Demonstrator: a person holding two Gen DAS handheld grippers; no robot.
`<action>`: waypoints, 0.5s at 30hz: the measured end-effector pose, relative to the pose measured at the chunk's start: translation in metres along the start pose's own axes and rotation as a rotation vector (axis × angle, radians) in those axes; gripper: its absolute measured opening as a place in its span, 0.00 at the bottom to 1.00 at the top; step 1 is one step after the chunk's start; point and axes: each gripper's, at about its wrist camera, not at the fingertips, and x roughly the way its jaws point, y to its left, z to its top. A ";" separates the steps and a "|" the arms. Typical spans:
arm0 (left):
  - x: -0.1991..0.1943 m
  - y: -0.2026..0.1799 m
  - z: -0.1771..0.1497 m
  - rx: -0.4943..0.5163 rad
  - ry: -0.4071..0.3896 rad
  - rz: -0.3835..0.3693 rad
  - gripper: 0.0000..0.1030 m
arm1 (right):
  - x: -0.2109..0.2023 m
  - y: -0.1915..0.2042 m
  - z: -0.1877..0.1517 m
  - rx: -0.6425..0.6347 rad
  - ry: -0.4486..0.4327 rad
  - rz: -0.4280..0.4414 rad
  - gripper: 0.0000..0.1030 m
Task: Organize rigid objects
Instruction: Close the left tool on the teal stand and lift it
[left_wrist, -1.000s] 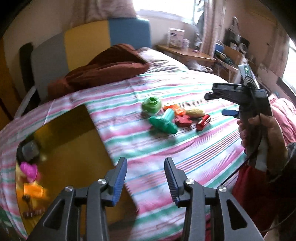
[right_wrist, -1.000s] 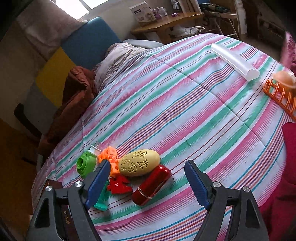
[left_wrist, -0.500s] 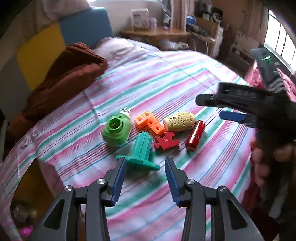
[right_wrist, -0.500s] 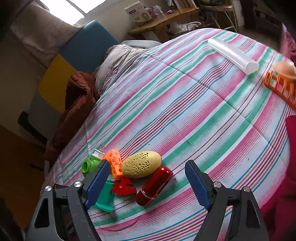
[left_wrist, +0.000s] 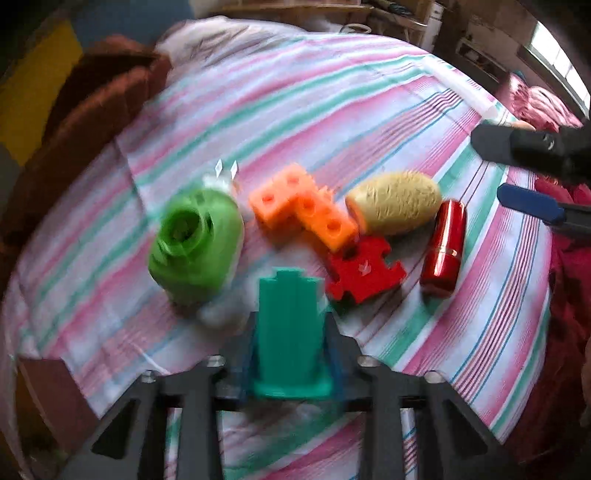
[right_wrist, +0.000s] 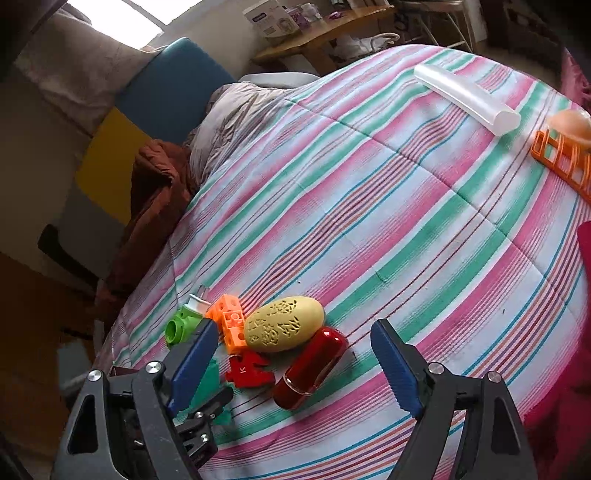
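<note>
Several toys lie clustered on the striped bedspread (left_wrist: 332, 96). They are a green round piece (left_wrist: 195, 240), an orange block (left_wrist: 303, 210), a yellow carved egg (left_wrist: 397, 206), a red puzzle piece (left_wrist: 364, 269) and a red capsule (left_wrist: 445, 247). My left gripper (left_wrist: 290, 332) points steeply down, and its jaws are closing on a teal fluted piece (left_wrist: 288, 310), with the pads against its sides. My right gripper (right_wrist: 293, 328) hovers open above the red capsule (right_wrist: 312, 367) and the yellow egg (right_wrist: 284, 323), holding nothing. One of its fingers partly hides the teal piece (right_wrist: 207, 380).
A white tube (right_wrist: 465, 98) lies far back on the bed. An orange rack (right_wrist: 561, 162) with a round thing on it sits at the right edge. A brown blanket (left_wrist: 85, 122) is bunched at the back left. A brown box corner (left_wrist: 48, 376) sits at the bed's left edge.
My left gripper swung from the box side over to the toy cluster, dropped lower, and closed its jaws around the teal piece. The right gripper stayed where it was, open.
</note>
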 end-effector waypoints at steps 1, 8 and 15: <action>-0.004 -0.002 -0.007 -0.003 -0.024 0.002 0.29 | 0.001 -0.001 0.000 0.002 0.001 -0.003 0.83; -0.029 -0.018 -0.056 -0.088 -0.080 -0.011 0.29 | 0.011 0.006 -0.001 -0.055 0.037 -0.025 0.83; -0.056 -0.046 -0.104 -0.121 -0.144 -0.057 0.29 | 0.034 0.015 -0.011 -0.166 0.133 -0.094 0.92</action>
